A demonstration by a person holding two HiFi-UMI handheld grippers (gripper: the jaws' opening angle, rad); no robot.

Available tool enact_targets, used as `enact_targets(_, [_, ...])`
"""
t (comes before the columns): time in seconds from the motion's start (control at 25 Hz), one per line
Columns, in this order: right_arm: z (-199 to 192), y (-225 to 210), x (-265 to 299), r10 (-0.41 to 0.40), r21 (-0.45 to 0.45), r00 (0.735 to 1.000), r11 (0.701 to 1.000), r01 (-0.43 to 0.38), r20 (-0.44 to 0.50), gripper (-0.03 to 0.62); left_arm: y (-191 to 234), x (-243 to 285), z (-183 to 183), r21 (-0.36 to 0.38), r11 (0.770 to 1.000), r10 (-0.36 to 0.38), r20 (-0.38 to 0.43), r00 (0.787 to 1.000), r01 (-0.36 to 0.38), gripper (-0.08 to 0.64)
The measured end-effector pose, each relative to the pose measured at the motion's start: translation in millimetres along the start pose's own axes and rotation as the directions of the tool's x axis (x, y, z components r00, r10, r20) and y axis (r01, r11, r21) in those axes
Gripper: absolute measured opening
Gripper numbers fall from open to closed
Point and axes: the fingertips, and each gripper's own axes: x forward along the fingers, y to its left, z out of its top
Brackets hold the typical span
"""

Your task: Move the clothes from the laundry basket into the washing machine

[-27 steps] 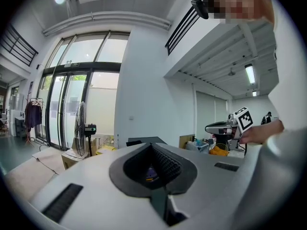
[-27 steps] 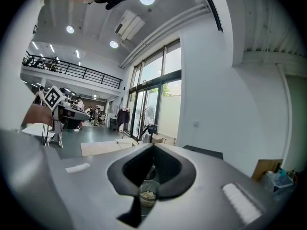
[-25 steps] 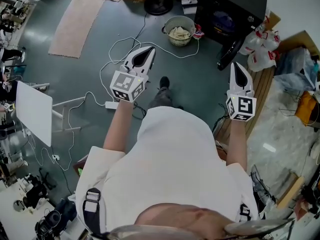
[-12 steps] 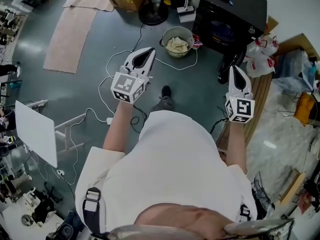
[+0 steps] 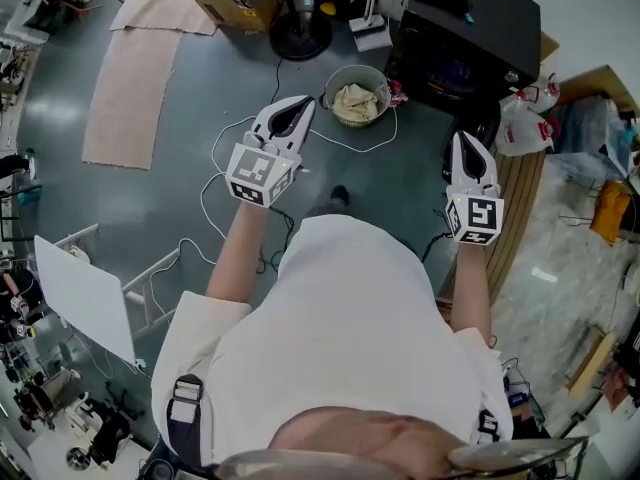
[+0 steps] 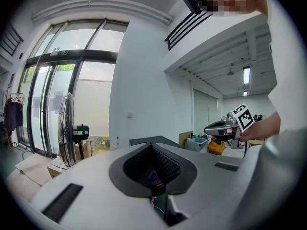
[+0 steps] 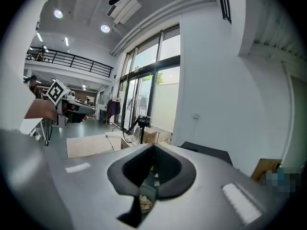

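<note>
In the head view a round laundry basket (image 5: 358,92) with cream clothes (image 5: 354,99) stands on the grey floor. The black washing machine (image 5: 470,26) is to its right, with its door hanging open. My left gripper (image 5: 299,106) is held out level, short of the basket and to its left, shut and empty. My right gripper (image 5: 462,142) is shut and empty too, just in front of the machine's door. In the right gripper view the basket (image 7: 146,199) shows through the gap under the jaws and the machine's top (image 7: 207,153) lies ahead.
A white cable (image 5: 232,138) loops over the floor between me and the basket. A standing fan (image 5: 290,30), a cardboard box (image 5: 232,3) and a long mat (image 5: 128,86) lie beyond. White bags (image 5: 524,118) and a wooden board (image 5: 512,206) are at the right.
The person has walked forward. Basket and washing machine have slid lower in the head view and nearer the grippers. Both grippers stayed shut and level.
</note>
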Motion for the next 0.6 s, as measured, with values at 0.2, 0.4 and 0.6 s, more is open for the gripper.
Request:
enact_targets(0.2, [7.3, 3.2, 52.7, 0.001, 0.004, 1.0, 1.0, -0.001, -0.02, 0.011, 42.7, 28.5, 5.7, 0.0, 1.0, -0.021, -0.011, 1.0, 0.021, 0.006])
enact_targets(0.4, [10.2, 9.6, 92.6, 0.021, -0.008, 0.999, 1.0, -0.021, -0.038, 0.011, 72.8, 44.1, 1.4, -0.018, 1.0, -0.024, -0.03, 0.999, 0.024, 0.006])
enact_targets(0.6, [5.4, 6.5, 114.2, 0.062, -0.004, 0.996, 0.998, -0.063, -0.056, 0.011, 75.4, 53.4, -5.0, -0.032, 0.999, -0.013, -0.054, 0.998, 0.012, 0.006])
